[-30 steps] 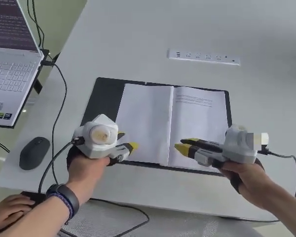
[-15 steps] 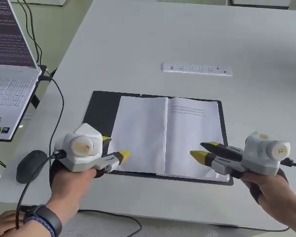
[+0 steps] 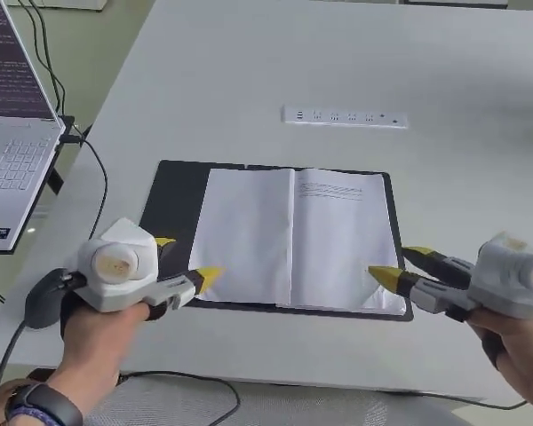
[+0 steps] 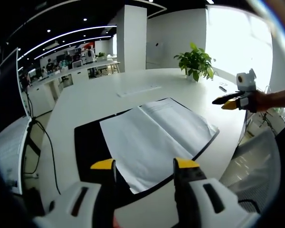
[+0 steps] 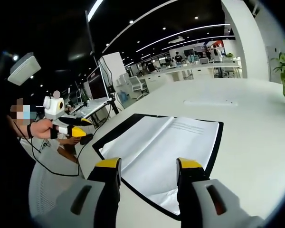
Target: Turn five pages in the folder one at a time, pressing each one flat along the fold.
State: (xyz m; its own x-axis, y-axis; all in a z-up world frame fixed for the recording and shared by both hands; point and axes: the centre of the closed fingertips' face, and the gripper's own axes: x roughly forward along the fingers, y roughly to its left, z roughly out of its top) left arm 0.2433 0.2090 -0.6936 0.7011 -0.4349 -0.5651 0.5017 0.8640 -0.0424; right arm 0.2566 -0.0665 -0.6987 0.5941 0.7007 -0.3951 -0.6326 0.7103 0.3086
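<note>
Flanking folder (image 3: 173, 213): left gripper (image 3: 185, 260), right gripper (image 3: 397, 265).

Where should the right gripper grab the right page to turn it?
Probably at the lower outer corner of the right page, coming in from the right side. The page lies flat and is bound at the fold, so only its outer edge can lift. The right gripper hovers open by that corner, fingers pointing toward the fold.

Folder (image 3: 174, 202) on table (image 3: 240, 62); power strip (image 3: 345, 117) behind, laptop (image 3: 9, 155) left.
</note>
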